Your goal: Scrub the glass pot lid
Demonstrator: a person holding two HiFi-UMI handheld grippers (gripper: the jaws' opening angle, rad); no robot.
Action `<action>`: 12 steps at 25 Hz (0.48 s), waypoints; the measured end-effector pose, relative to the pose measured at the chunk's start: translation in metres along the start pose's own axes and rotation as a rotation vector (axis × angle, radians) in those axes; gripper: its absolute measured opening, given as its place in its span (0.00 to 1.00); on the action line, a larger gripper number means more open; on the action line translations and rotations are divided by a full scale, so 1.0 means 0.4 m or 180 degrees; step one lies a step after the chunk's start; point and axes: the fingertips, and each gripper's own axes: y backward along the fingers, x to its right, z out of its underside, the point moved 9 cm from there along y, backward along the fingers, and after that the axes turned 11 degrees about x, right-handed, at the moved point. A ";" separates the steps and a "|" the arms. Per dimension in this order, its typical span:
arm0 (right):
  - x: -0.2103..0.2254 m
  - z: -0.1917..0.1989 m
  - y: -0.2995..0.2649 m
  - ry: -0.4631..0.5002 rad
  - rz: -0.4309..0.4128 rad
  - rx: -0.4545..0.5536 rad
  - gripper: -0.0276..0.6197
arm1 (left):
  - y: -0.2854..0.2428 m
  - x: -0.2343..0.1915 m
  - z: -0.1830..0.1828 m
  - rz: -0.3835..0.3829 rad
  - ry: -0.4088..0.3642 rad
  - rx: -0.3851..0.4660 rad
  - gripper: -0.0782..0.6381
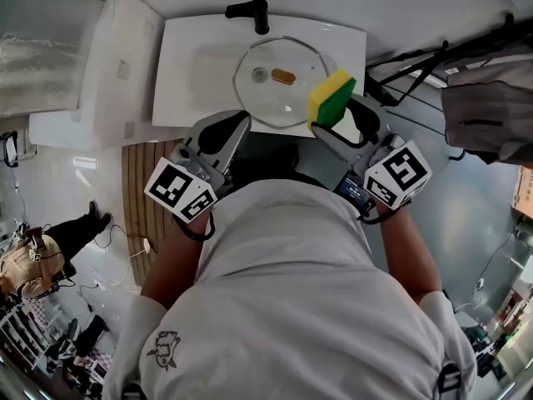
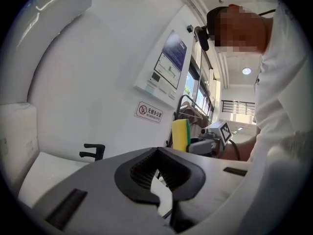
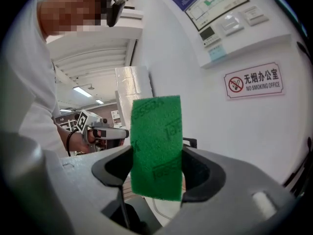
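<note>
Head view: the glass pot lid (image 1: 279,82) lies flat in the sink (image 1: 187,73). The right hand-held gripper (image 1: 337,117), clenched on a yellow-green sponge (image 1: 331,97), hangs at the lid's right rim and is the nearer one. The left hand-held gripper (image 1: 233,127), clenched empty, sits just off the lid's lower-left edge.

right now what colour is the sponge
The sponge is yellow with a green scouring face; the head view shows both best.

Your sponge (image 3: 156,146) shows a coarse, fibrous green scouring face backed by soft yellow foam. Farther off, the pot lid (image 1: 279,82) is clear, glossy glass, the sink (image 1: 183,65) smooth white glaze, and the tap (image 1: 250,9) matt black. Your left gripper (image 2: 157,168) and right gripper (image 3: 156,170) are matt grey plastic with dark pads, ribbed on the left.
</note>
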 end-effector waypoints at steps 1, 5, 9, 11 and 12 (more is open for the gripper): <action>0.011 0.004 -0.001 -0.0022 0.0003 -0.0016 0.51 | -0.010 -0.009 0.007 -0.0013 0.0017 -0.0031 0.11; 0.051 0.017 -0.021 -0.0100 0.0030 -0.0059 0.51 | -0.044 -0.055 0.027 -0.0022 0.0087 -0.0119 0.11; 0.075 0.029 -0.045 -0.0165 0.0084 -0.0094 0.51 | -0.073 -0.103 0.040 0.0011 0.0151 -0.0215 0.11; 0.080 0.036 -0.059 -0.0206 0.0129 -0.0118 0.51 | -0.079 -0.133 0.048 0.0032 0.0193 -0.0277 0.11; 0.083 0.041 -0.069 -0.0222 0.0147 -0.0136 0.51 | -0.081 -0.151 0.054 0.0040 0.0215 -0.0298 0.12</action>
